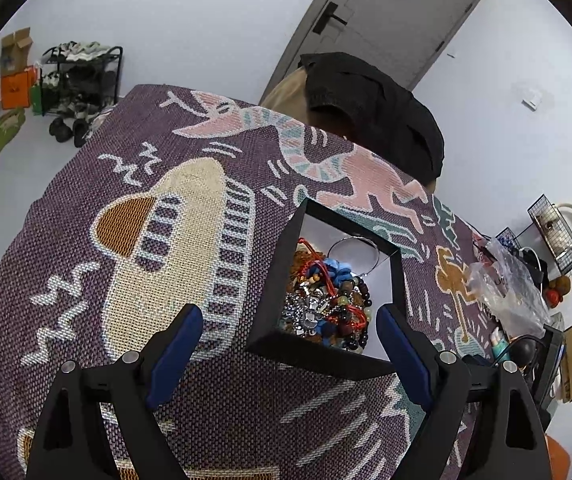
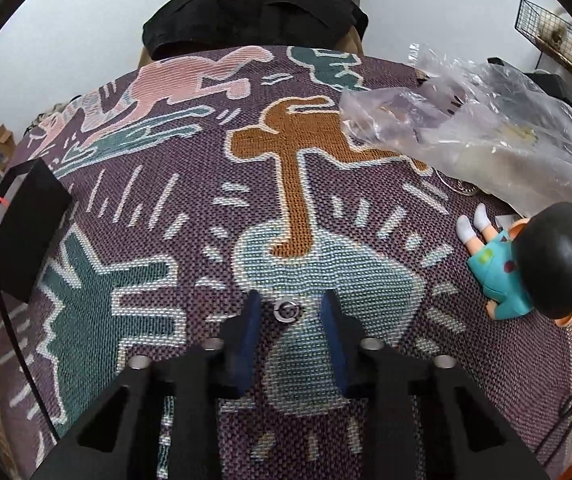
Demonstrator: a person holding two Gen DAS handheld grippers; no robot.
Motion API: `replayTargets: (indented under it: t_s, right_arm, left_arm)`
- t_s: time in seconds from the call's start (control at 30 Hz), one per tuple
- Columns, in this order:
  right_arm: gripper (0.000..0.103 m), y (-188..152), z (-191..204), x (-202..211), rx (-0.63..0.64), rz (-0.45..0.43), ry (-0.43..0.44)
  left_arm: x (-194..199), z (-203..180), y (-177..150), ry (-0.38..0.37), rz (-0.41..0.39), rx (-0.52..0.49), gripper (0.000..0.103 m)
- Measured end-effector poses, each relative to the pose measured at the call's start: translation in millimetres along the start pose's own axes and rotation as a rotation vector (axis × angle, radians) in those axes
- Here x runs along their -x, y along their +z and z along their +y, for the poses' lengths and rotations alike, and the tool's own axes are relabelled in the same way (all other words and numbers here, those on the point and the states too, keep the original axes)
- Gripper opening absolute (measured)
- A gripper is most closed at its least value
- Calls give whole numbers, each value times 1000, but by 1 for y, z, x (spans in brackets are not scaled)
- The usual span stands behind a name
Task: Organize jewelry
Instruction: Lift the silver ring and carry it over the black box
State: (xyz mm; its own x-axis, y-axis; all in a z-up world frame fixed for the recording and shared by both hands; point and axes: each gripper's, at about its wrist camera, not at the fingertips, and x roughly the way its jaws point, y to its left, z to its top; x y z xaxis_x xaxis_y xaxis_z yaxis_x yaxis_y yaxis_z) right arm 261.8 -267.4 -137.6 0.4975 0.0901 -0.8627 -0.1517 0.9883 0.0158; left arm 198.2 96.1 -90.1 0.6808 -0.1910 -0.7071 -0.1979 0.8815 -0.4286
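Note:
A black box (image 1: 277, 276) with a white inside holds a heap of bead bracelets and chains (image 1: 326, 304) and a thin silver bangle (image 1: 356, 254). My left gripper (image 1: 290, 332) is open above the box's near corner, its blue pads on either side. In the right wrist view a small silver ring (image 2: 287, 311) lies on the patterned cloth (image 2: 145, 208) between the tips of my right gripper (image 2: 290, 312), which is open with its pads apart from the ring. The box (image 2: 25, 232) shows at the far left.
A crumpled clear plastic bag (image 2: 478, 136) lies at the right rear of the table. A doll with a black head and teal clothes (image 2: 526, 264) lies at the right edge. A black garment over a chair (image 2: 253, 12) stands behind the table.

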Motion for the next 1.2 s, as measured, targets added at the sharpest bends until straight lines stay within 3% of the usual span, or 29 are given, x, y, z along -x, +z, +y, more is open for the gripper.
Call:
replayTargets:
  t_s: [0.03, 0.57, 1.2]
  right_arm:
    - [14, 0, 2, 0, 8, -1, 1]
    - [14, 13, 19, 27, 47, -70, 30]
    - [14, 53, 82, 63, 136, -173, 146]
  left_arm:
    - [0, 0, 0, 0, 0, -1, 89]
    - [11, 2, 5, 3, -23, -5, 89]
    - [46, 39, 18, 45, -97, 49, 89]
